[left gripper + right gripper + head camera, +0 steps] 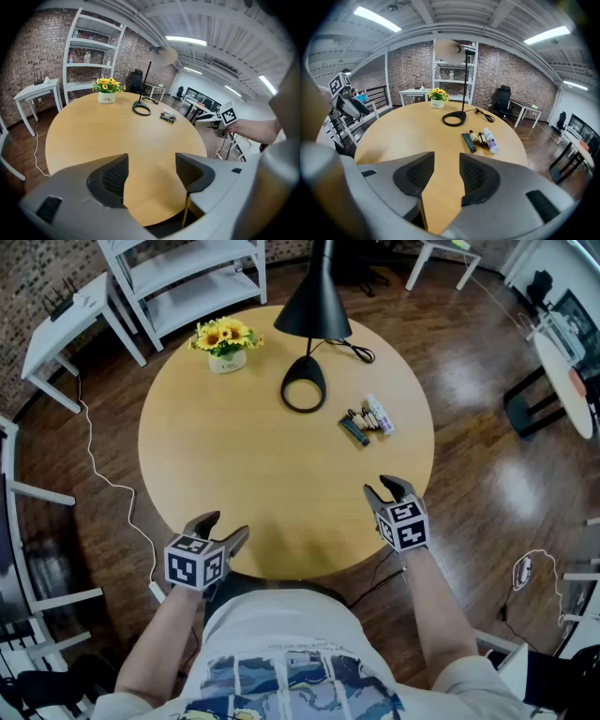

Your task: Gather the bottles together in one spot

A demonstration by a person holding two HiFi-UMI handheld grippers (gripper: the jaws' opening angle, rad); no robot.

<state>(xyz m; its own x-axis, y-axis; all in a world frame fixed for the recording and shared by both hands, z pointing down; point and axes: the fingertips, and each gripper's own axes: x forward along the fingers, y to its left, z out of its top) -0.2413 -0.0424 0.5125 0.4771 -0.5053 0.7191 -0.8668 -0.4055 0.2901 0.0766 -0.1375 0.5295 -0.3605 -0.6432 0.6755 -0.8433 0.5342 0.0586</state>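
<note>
Four bottles [367, 420], or what look like bottles from this far off, already lie touching in a row on the table [216, 474] beside the lamp base [304, 390]. Nothing seems left to gather. The left gripper [228, 526] and right gripper [382, 488] hang at the near edge, jaws apart and empty.

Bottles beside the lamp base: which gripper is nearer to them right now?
Right. The right gripper hovers over the near edge of the table, just short of the bottles. The left gripper is at the same edge, far off to their left.
</note>
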